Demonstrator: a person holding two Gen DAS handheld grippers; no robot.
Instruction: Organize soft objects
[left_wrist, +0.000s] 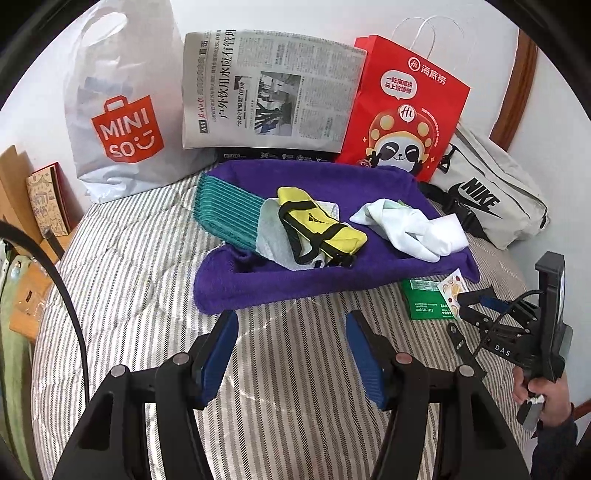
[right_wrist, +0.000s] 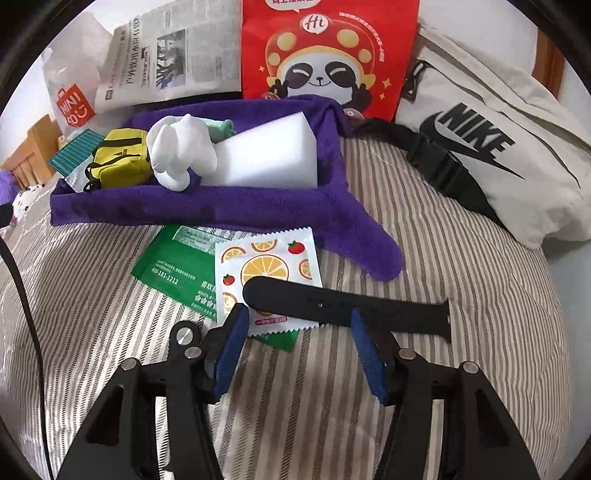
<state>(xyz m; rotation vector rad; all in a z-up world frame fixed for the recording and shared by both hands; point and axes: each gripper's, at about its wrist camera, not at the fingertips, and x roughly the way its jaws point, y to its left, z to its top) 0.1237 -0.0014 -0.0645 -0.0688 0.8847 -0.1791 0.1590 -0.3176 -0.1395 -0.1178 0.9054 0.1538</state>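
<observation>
A purple towel (left_wrist: 332, 280), folded up like a tray, lies on the striped bed. It holds a teal-striped cloth (left_wrist: 225, 210), a yellow pouch (left_wrist: 317, 225) and a white cloth (left_wrist: 413, 229). The right wrist view also shows a white sponge block (right_wrist: 273, 155) in it. My left gripper (left_wrist: 290, 317) hangs open just before the towel's near edge, nothing between its fingers. My right gripper (right_wrist: 297, 312) is open to the right of the towel, its fingertips either side of a black watch strap (right_wrist: 332, 299). The strap lies across a fruit-printed sachet (right_wrist: 266, 266) and a green packet (right_wrist: 173, 266).
Behind the towel stand a white Miniso bag (left_wrist: 118, 110), a newspaper (left_wrist: 266, 92) and a red panda paper bag (left_wrist: 402, 110). A grey Nike bag (left_wrist: 484, 199) lies at the right. A book (left_wrist: 48, 199) and wooden furniture are at the left, and a black cable (left_wrist: 66, 291) crosses there.
</observation>
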